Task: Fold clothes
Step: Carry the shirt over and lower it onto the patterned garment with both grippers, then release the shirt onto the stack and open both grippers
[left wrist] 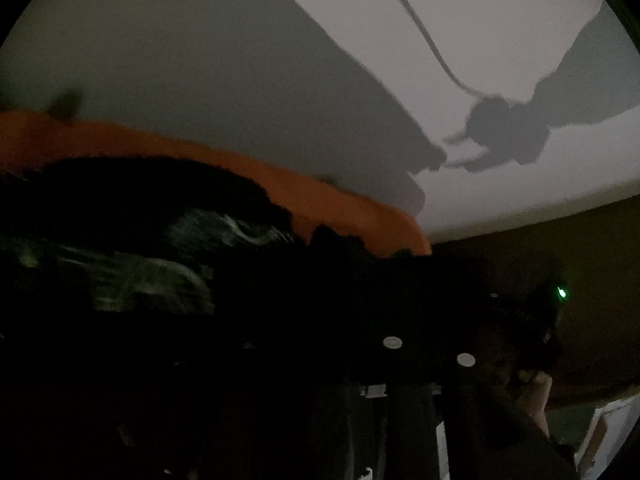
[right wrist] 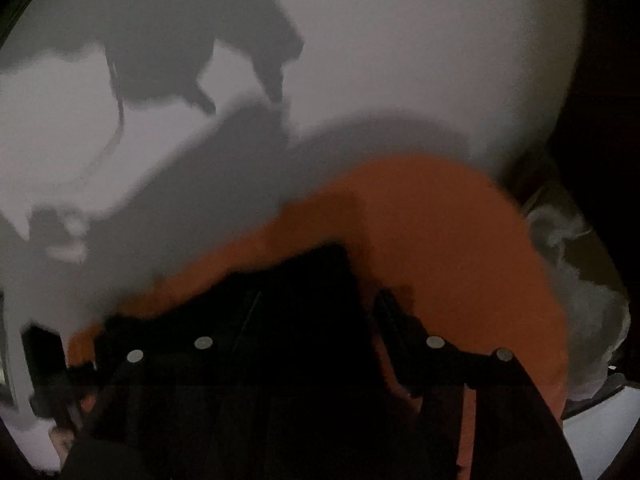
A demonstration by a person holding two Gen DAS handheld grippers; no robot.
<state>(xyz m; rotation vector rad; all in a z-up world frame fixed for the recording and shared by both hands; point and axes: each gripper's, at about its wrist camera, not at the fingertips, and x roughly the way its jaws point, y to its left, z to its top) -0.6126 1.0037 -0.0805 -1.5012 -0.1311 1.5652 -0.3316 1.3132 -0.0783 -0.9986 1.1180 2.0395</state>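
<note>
Right gripper [right wrist: 360, 276]: my jaws stand apart over the orange garment [right wrist: 440, 240], gripping nothing.
Left gripper: too dark, can't tell.
Risk: loose fold could spring back.

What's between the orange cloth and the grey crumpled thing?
Nothing: in the right wrist view the orange cloth runs right up against the grey crumpled fabric.

Dim light; hard shadows [left wrist: 360, 92] cross a pale surface [right wrist: 420, 40].

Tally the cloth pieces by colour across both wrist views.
Orange cloth: 1
Pale grey cloth: 1
Dark cloth with pale print, blurred: 1
Total: 3
</note>
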